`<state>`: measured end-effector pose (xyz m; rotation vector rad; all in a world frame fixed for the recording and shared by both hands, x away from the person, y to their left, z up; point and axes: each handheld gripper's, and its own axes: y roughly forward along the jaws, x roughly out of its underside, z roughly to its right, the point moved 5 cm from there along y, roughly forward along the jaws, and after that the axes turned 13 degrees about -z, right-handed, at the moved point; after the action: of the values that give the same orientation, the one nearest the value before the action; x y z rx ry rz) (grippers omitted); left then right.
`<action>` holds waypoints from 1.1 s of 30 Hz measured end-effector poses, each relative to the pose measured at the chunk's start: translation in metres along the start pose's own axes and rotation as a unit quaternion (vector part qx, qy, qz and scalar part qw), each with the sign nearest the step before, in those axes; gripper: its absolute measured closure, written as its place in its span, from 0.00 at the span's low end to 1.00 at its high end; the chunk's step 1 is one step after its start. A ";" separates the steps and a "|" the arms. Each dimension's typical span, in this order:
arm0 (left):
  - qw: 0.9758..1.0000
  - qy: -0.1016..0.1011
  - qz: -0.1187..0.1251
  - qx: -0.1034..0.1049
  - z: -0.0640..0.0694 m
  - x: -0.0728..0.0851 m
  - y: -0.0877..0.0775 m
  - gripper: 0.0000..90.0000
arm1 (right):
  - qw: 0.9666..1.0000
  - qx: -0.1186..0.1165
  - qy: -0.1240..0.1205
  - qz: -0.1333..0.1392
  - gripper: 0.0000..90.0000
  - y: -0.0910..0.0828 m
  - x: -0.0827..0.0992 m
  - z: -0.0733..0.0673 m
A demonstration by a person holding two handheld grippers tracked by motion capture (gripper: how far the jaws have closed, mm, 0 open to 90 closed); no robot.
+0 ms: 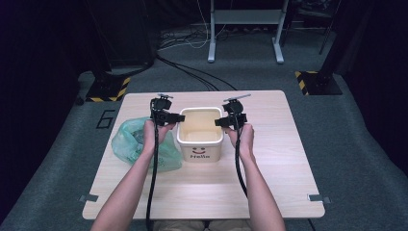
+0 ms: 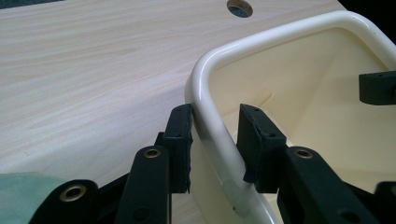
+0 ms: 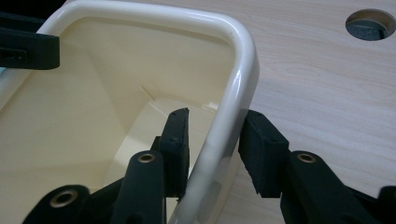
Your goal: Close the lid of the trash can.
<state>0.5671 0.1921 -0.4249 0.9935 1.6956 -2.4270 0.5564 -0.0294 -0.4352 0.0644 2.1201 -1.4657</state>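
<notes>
Cream plastic marks the bin in the high view: it stands near the middle of the pale wood counter, its front face carrying a smiley and the word Hello. The left tool comes at the rim from nine o'clock and the right tool from three o'clock, one at each side wall. A green plastic bag lies crumpled on the counter at the bin's eight o'clock, partly under the left forearm.

In the left gripper view, the jaws straddle the bin's rounded rim, one pad outside the wall and one inside. The outer pad lies against the wall, while a sliver of gap shows beside the inner one, so the jaws stand narrow around the rim without clamping it. A corner of the green bag sits at seven o'clock, and the other tool pokes in at three o'clock.

In the right gripper view, the same arrangement is mirrored: the rim runs between the two pads, the inner close to the wall, the outer slightly off it. The jaws are narrow, not yet pinching.

By my reading, the step in hand is setting both tools on opposite walls for a two-handed lift. Next, both need to squeeze firmly and evenly, then rise together so the bin stays level.
</notes>
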 end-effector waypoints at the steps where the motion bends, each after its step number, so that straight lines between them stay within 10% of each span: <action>1: 1.000 0.001 0.000 -0.002 0.000 0.000 0.000 0.73 | 1.000 -0.003 -0.001 -0.001 0.68 0.000 0.000 0.001; 4: 1.000 0.014 0.015 -0.018 0.007 0.001 -0.005 0.71 | 1.000 0.006 -0.006 0.001 0.61 0.000 0.000 0.002; 14: 0.999 0.032 0.011 -0.017 0.014 0.008 -0.010 0.21 | 0.999 0.017 -0.033 0.019 0.16 -0.003 0.004 -0.002; 33: 0.996 0.079 0.030 0.007 0.020 0.052 -0.040 0.00 | 0.993 0.040 -0.095 0.058 0.00 -0.045 0.032 -0.009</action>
<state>0.5012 0.2086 -0.4138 1.2484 1.6687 -2.3840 0.5096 -0.0480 -0.4095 0.0729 1.8742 -1.4297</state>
